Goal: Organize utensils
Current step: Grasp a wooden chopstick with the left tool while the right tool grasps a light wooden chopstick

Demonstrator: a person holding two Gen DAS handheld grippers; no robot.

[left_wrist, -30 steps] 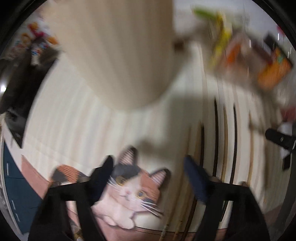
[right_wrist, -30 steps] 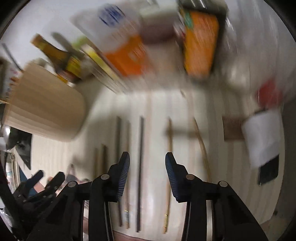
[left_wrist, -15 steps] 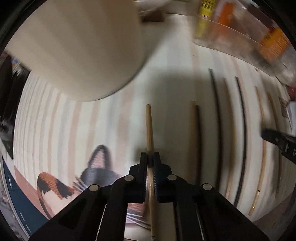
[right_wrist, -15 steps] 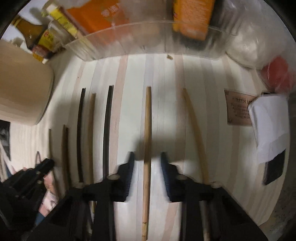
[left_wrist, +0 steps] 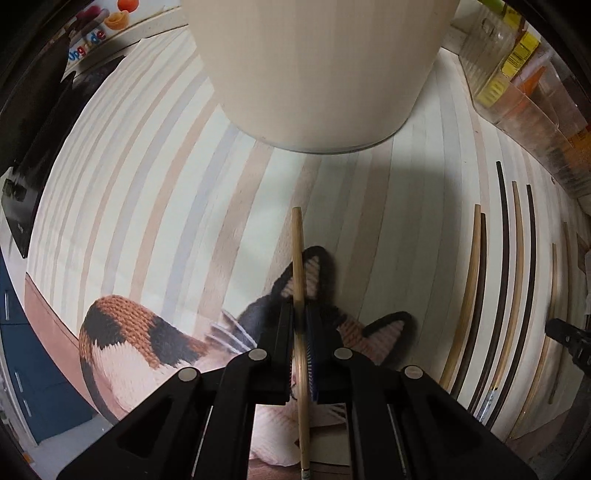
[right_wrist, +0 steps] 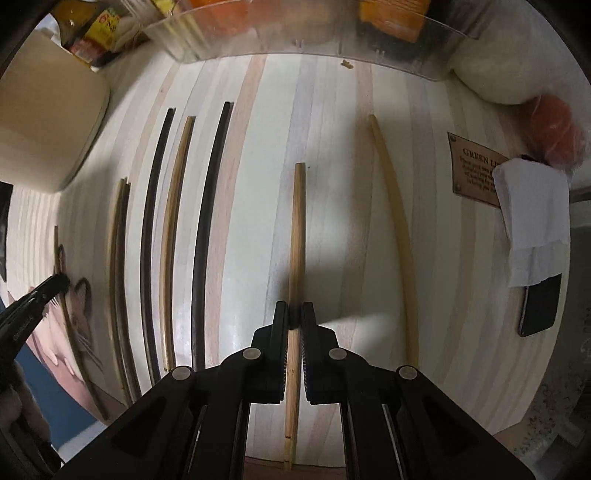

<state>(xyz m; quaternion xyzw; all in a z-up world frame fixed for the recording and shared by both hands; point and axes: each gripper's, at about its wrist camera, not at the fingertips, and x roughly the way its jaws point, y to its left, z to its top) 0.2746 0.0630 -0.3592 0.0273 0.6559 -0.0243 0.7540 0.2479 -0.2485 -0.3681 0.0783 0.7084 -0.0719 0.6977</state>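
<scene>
My left gripper is shut on a light wooden chopstick that points toward the big cream utensil holder just ahead. My right gripper is shut on another light wooden chopstick lying along the striped mat. Several more chopsticks lie in a row on the mat: dark ones and light ones. They also show at the right of the left wrist view. The holder shows at the left edge of the right wrist view.
The striped mat has a cat picture near its front edge. A clear bin of packets stands at the back. A folded white cloth, a dark phone and a small plaque lie at the right.
Both grippers went from open to shut, each on a light wooden chopstick. The left gripper has lifted its chopstick and moved it back over the cat picture, facing the holder.
</scene>
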